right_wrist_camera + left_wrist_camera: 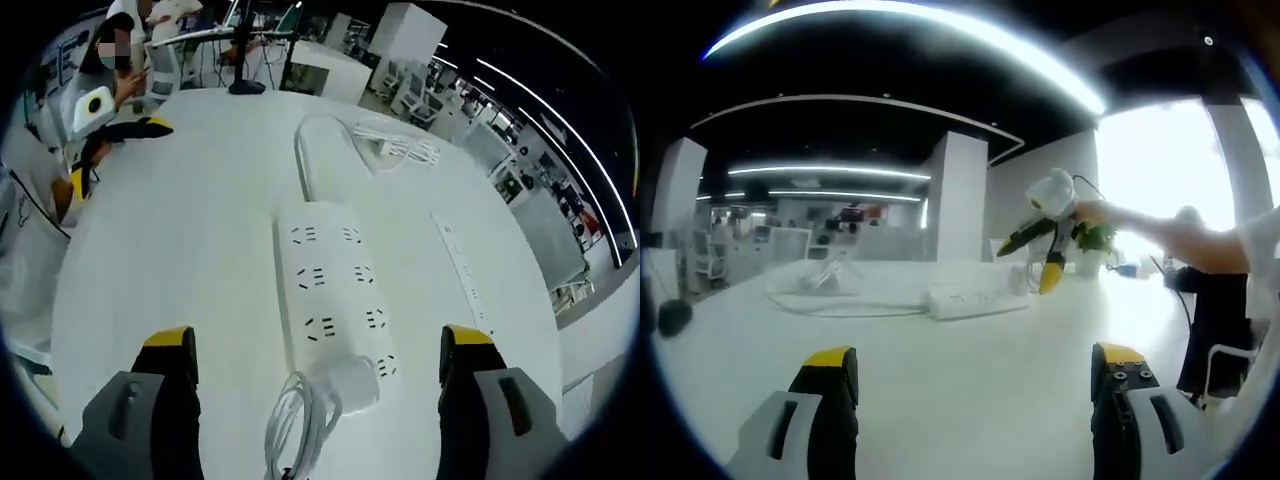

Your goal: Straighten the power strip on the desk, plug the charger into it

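A white power strip [330, 285] with several sockets lies on the white desk [180, 260], straight ahead of my right gripper [318, 345], which hovers above it, open and holding nothing. At the strip's near end rests a white rounded block [345, 385] with a coiled white cable [298, 420]; I cannot tell whether it is plugged in. In the left gripper view the strip [975, 300] lies far across the desk. My left gripper [975, 360] is open and holds nothing. The right gripper [1045, 245] hangs over the strip's right end, in a person's hand.
A looped white cord and cable bundle [390, 145] lie beyond the strip, also visible as a bundle [825, 280] to the strip's left. A flush socket rail [465, 270] runs along the desk to the right. The left gripper [100, 115] is at the desk's far left edge. A potted plant [1095, 240] stands behind.
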